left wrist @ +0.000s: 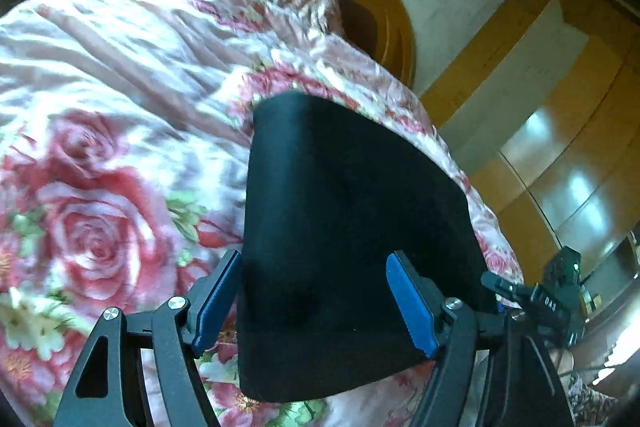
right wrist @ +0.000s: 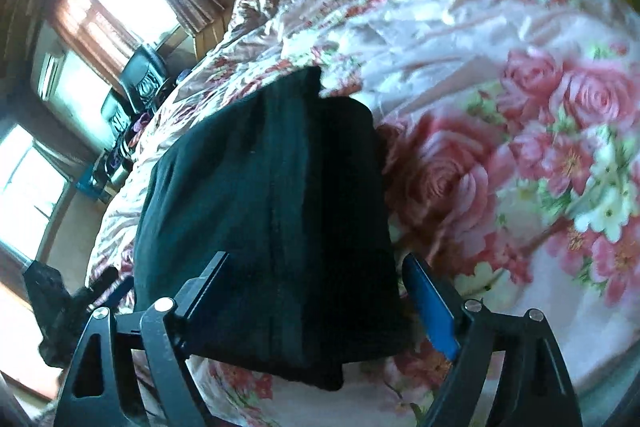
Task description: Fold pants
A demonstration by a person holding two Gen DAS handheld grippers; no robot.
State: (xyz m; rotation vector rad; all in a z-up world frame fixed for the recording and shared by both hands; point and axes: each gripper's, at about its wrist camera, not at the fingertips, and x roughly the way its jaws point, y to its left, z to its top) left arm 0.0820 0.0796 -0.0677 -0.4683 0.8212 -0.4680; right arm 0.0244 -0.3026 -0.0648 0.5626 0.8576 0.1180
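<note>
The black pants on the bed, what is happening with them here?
A person is folding black pants on a bed covered by a floral blanket. The pants lie in a compact folded bundle. Both the left gripper and the right gripper are open just above it, gripping nothing.

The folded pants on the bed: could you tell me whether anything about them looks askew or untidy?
Slightly. In the right wrist view the black pants lie folded on the floral bedspread, but one layer pokes out past the fold at the far end, so the edges are not flush. Both grippers are open, pads clear of the cloth.
</note>
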